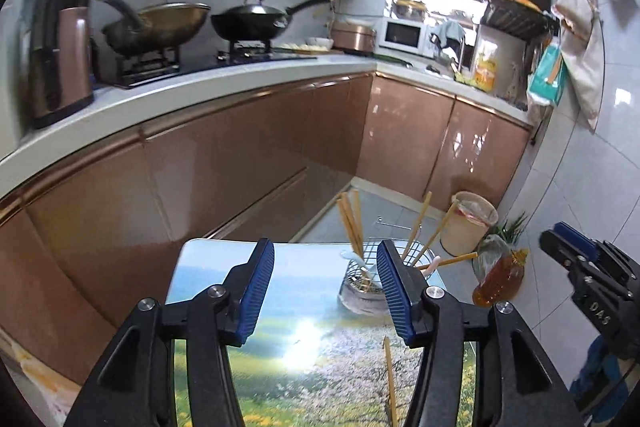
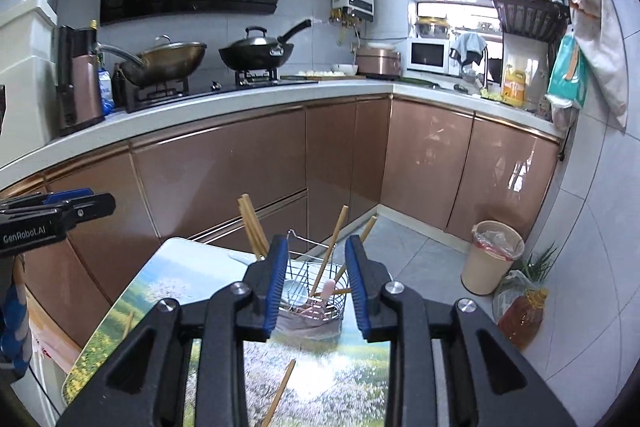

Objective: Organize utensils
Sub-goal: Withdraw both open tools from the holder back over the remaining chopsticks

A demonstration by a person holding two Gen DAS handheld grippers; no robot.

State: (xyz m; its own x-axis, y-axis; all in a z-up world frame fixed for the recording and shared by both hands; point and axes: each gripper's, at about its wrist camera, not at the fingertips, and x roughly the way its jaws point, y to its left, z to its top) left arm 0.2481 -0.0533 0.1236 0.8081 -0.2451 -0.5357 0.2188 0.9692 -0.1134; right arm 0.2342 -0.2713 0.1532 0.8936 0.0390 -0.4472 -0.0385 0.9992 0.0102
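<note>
One loose chopstick (image 2: 282, 393) lies on the printed surface (image 1: 224, 267), just short of the wire utensil basket (image 2: 316, 291). Both your hand-held grippers, left (image 1: 326, 293) and right (image 2: 316, 293), hang open, empty. It's probably light, stiff, thin, roll-prone: pinch mid-shaft.

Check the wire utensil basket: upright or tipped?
Upright: the wire utensil basket stands on the table, chopsticks sticking up from it.
</note>
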